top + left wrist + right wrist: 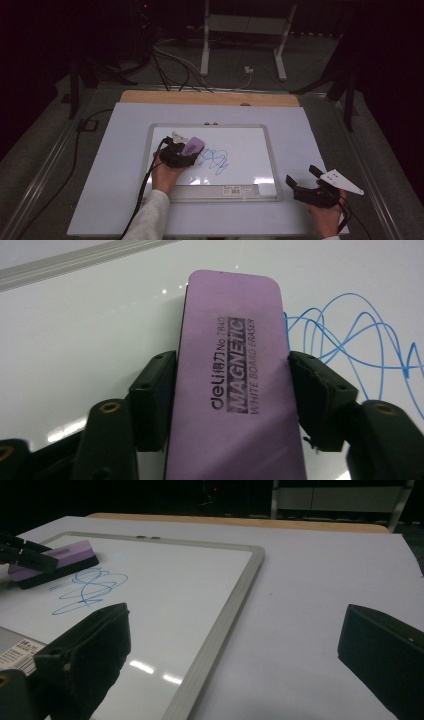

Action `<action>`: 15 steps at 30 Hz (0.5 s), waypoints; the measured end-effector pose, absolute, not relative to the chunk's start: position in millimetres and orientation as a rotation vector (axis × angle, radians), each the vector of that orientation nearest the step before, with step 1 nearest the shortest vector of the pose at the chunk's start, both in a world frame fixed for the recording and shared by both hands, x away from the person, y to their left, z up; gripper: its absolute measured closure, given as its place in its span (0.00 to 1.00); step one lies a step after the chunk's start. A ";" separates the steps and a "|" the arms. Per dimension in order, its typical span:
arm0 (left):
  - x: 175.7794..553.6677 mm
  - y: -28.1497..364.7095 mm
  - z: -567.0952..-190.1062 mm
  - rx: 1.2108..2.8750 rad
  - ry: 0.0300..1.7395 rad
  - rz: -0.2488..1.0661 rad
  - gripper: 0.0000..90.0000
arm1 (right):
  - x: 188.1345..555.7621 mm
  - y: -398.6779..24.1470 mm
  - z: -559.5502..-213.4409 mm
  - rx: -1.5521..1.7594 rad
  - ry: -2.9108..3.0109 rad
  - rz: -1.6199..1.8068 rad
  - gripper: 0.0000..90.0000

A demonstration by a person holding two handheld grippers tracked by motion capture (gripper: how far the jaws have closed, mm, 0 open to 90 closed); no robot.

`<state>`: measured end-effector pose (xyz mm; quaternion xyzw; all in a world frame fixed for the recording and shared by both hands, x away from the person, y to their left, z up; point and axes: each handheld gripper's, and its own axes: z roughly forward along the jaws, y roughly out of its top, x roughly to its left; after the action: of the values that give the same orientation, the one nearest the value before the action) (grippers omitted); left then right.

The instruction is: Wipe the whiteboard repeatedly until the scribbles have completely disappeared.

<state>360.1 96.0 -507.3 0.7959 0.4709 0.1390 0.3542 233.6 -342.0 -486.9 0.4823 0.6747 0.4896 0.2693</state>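
The left gripper (186, 152) is pinching a purple eraser (232, 385) by its two long sides; in the left gripper view both black pads are pressing against the eraser's edges, and the printed top face is showing between them. The eraser is lying flat on the whiteboard (250, 145), in the board's left half, with its far end pointing toward about one o'clock in the high view. A blue scribble (216, 161) is sitting just beside the eraser, at about four o'clock from it, and in the left gripper view the blue loops (350, 335) are running out from the eraser's right edge at three o'clock. The person's left hand (165, 175) is coming in from six o'clock, its sleeve pale.

The right gripper (306, 182) is resting off the board at its lower right corner, at about four o'clock from the scribble and well apart from it. Its jaws are standing spread wide with nothing between them, and in the right gripper view they are framing the board's grey frame (235, 595) and the white table cover (325, 570)
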 end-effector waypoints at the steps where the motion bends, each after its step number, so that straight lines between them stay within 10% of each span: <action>1: 360.2 96.1 -507.2 2.058 1.220 0.364 0.45 | 233.7 -341.8 -486.9 1.299 1.820 1.320 0.01; 15: 358.6 90.9 -506.2 2.081 1.221 0.388 0.46 | 234.0 -340.2 -487.4 1.294 1.831 1.319 0.01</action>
<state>358.6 90.9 -506.2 0.8003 0.4695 0.1491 0.3419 234.0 -340.2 -487.4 0.4793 0.6784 0.4887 0.2669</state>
